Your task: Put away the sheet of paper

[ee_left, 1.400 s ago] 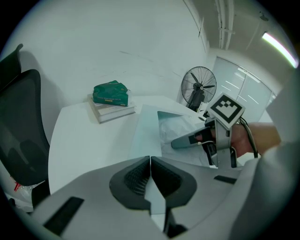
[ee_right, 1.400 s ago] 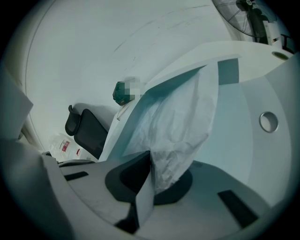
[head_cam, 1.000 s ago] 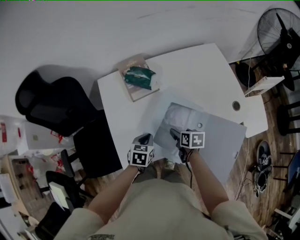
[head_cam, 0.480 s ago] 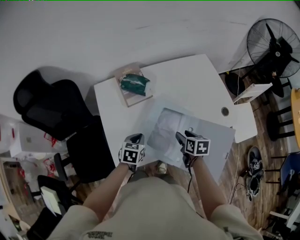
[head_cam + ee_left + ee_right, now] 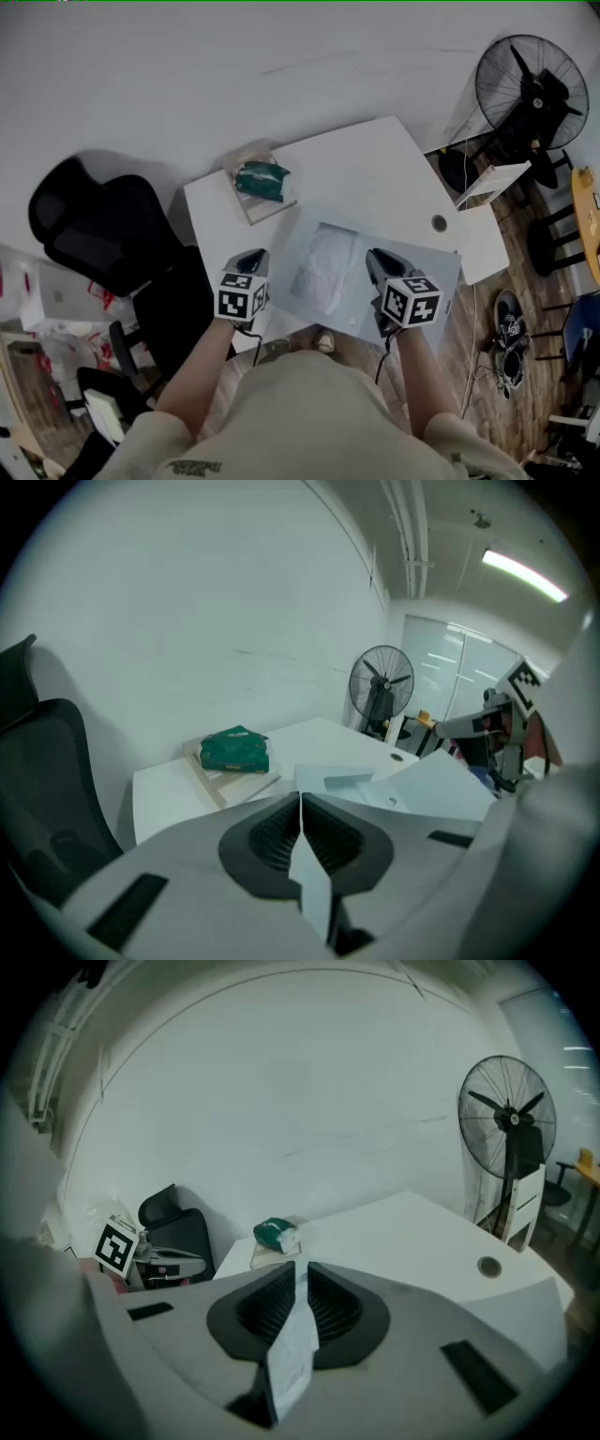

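Observation:
A large pale grey folder [image 5: 412,272] lies on the white table [image 5: 366,164], with a wrinkled white sheet of paper [image 5: 323,267] on its left half. My left gripper [image 5: 251,258] is at the folder's left side. In the left gripper view it [image 5: 300,803] is shut on a thin pale sheet edge [image 5: 314,883]. My right gripper [image 5: 377,258] is over the folder's near right part. In the right gripper view its jaws [image 5: 300,1274] are closing, and a strip of white paper [image 5: 291,1354] is pinched between the pads.
A book with a green packet [image 5: 261,178] on top lies at the table's far left corner. A cable hole [image 5: 439,222] sits near the right edge. A black office chair [image 5: 94,225] stands to the left and a floor fan [image 5: 534,84] to the right.
My grippers have drawn apart, the left one to the left and the right one to the right. The right jaws, open before, have closed on paper.

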`<state>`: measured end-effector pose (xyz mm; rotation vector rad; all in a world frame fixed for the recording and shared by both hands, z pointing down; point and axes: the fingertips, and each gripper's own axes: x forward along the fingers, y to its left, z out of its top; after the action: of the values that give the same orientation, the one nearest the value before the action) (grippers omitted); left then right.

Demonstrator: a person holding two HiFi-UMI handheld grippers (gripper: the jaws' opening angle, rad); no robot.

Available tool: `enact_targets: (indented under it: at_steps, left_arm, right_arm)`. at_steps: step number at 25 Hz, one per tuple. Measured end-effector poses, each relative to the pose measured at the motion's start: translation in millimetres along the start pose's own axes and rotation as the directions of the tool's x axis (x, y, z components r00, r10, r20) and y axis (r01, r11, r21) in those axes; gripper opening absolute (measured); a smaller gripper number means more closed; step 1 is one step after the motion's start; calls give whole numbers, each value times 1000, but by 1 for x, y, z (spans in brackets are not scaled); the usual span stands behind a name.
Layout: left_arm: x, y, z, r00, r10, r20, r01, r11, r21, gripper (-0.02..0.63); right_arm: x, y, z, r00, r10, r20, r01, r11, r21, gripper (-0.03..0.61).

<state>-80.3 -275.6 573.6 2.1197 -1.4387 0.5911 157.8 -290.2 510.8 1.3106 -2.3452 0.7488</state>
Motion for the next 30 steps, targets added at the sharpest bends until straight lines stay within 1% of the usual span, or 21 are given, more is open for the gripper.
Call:
enact_targets:
  at_steps: [1,2,5,8,11,16,21,24,26,28,30]
  left_arm:
    - [-4,-1,10,1000,-12,22,12,1000,-11,25]
    - [-9,-2,20,999,-24,44,25,1000,-20,25]
    - [-24,-6,49,994,-46,103,48,999,-9,25]
    - [-41,-12,79,984,-68,165,67,998,14,25]
    - [-59,-18,107,971,-82,223,75,996,40,25]
    - [-91,-37,147,938,-134,320,117,990,73,25]
    - [-127,-53,177,907,-143,397,85,983,160,25]
    - [-149,-67,194,877,-179,446,83,970,226,25]
    - [-161,-76,205,855,-202,478,88,965,249,25]
    - [-169,-83,210,845,-209,492,82,960,268,25]
    - [-173,-86,211,845,-207,494,62,954,293,25]
  right_arm:
    - [-6,3,10,1000,2,30,-2,1000,-10,47]
    - [-13,6,20,998,6,59,-5,1000,-15,38]
    - [-29,18,46,991,25,129,-19,999,-41,31]
    - [-45,32,70,982,45,182,-26,994,-107,28]
    - [-62,47,96,969,57,241,-13,984,-179,23]
    - [-94,66,134,938,54,342,46,959,-278,22]
    - [-129,85,162,900,86,428,61,946,-318,23]
    - [-145,90,172,883,95,460,75,939,-337,21]
    - [-154,92,176,873,98,477,77,939,-334,21]
    - [-162,91,177,866,96,491,80,942,-325,21]
    - [-168,90,176,864,88,496,85,945,-315,21]
